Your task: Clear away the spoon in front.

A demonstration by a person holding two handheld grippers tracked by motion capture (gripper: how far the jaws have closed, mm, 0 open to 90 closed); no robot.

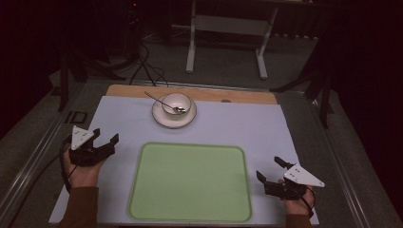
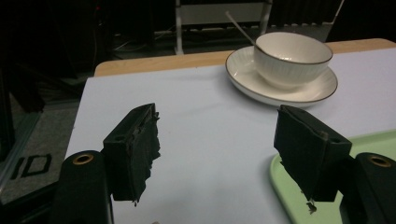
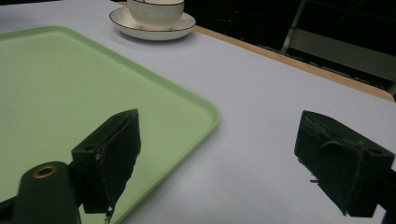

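Here, a table (image 1: 266, 123) covered by a pale lavender-white sheet carries everything; a strip of bare wood shows along its far edge. The largest thing on it is a light green tray (image 1: 190, 183) with rounded corners, lying flat and bare near the table's near edge, roughly midway between the left and right edges. Beyond the tray, close to the far edge and a little left of centre, a white saucer (image 1: 159, 118) with a dark rim holds a white ribbed bowl (image 1: 177, 103) standing upright in its middle. A spoon (image 1: 164, 103) rests in the bowl, its handle leaning out over the rim toward the far left corner.

The left gripper (image 1: 105, 138) is held in a hand beside the table's left edge, just left of the tray's far left corner and apart from it. Its jaws stand wide apart with nothing between them, and in the left gripper view they point toward the saucer and bowl, which lie well ahead. The right gripper (image 1: 268, 167) is held near the near right corner of the table, just right of the tray. Its jaws also stand wide apart and hold nothing; in the right gripper view one jaw sits over the tray's edge, the other over the sheet.
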